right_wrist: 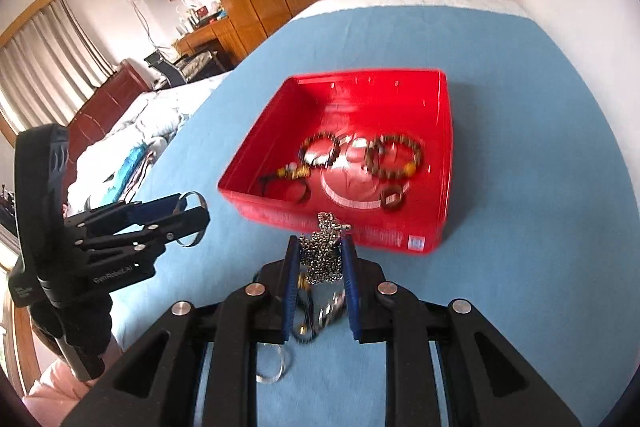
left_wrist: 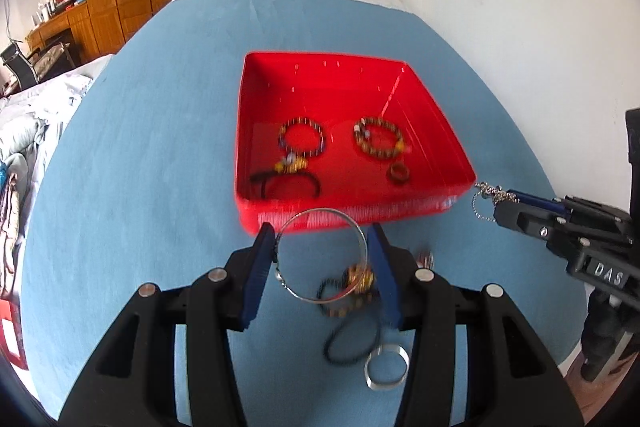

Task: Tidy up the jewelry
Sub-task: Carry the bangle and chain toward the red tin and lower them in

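Note:
My left gripper (left_wrist: 320,231) is shut on a thin silver bangle (left_wrist: 324,211), which spans the gap between the blue pads just in front of the red tray (left_wrist: 400,207). My right gripper (right_wrist: 320,242) is shut on a bunched silver chain (right_wrist: 322,259) near the tray's front wall (right_wrist: 340,223). Each gripper shows in the other's view: the left one (right_wrist: 196,209) with the bangle (right_wrist: 191,194), the right one (left_wrist: 502,205) with the chain (left_wrist: 486,191) dangling by the tray's near right corner. In the tray lie a dark bead bracelet (left_wrist: 282,141), a brown bead bracelet (left_wrist: 362,147), a brown ring (left_wrist: 399,173) and a black cord bracelet (left_wrist: 290,167).
On the blue tablecloth (left_wrist: 140,147) beneath the grippers lie loose pieces: a black band (left_wrist: 352,347), a wide silver ring (left_wrist: 386,367) and a bead bracelet (left_wrist: 344,311). A bed with bedding (right_wrist: 132,131) stands left of the table. A pink sleeve (right_wrist: 52,383) shows low left.

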Demonstrator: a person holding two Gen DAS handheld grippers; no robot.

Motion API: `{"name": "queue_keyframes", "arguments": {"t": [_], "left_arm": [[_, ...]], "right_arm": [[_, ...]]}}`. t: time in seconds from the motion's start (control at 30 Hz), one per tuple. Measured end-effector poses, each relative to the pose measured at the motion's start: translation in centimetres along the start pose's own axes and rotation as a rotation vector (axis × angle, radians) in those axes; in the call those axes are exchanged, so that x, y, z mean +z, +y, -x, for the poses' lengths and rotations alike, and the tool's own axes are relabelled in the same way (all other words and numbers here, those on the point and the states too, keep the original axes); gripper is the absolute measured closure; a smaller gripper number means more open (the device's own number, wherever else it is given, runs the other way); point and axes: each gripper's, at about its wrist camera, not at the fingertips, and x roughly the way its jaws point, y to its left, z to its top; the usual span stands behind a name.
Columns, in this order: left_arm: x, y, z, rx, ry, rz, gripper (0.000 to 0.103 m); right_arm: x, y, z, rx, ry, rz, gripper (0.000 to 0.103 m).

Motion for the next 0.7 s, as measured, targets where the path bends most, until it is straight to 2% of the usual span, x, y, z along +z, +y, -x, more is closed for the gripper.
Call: {"name": "queue_keyframes", "arguments": {"t": [0.13, 0.3, 0.53, 0.63, 0.7], "left_arm": [[3.3, 0.1, -2.2, 0.001, 0.008, 0.018, 0.056], [6.6, 0.1, -7.0, 0.005, 0.067, 0.03, 0.056], [8.8, 0.3, -12.6, 0.016, 0.143, 0.044, 0.056], [9.0, 0.5, -13.7, 0.023, 0.165, 0.049, 0.055], [9.1, 0.7, -14.0, 0.018, 0.163, 0.048, 0.051]], "right_arm": [[2.5, -0.6, -1.6, -0.016, -0.005, -0.009, 0.083], [5.2, -2.0, -5.3, -0.043, 0.032, -0.025, 0.083], [7.1, -4.5, -11.8, -0.049, 0.118, -0.061, 0.083], [7.6, -5.2, -13.3, -0.063, 0.128, -0.059, 0.082], [7.7, -5.6, -13.6, -0.076, 0.124, -0.062, 0.08]]}}
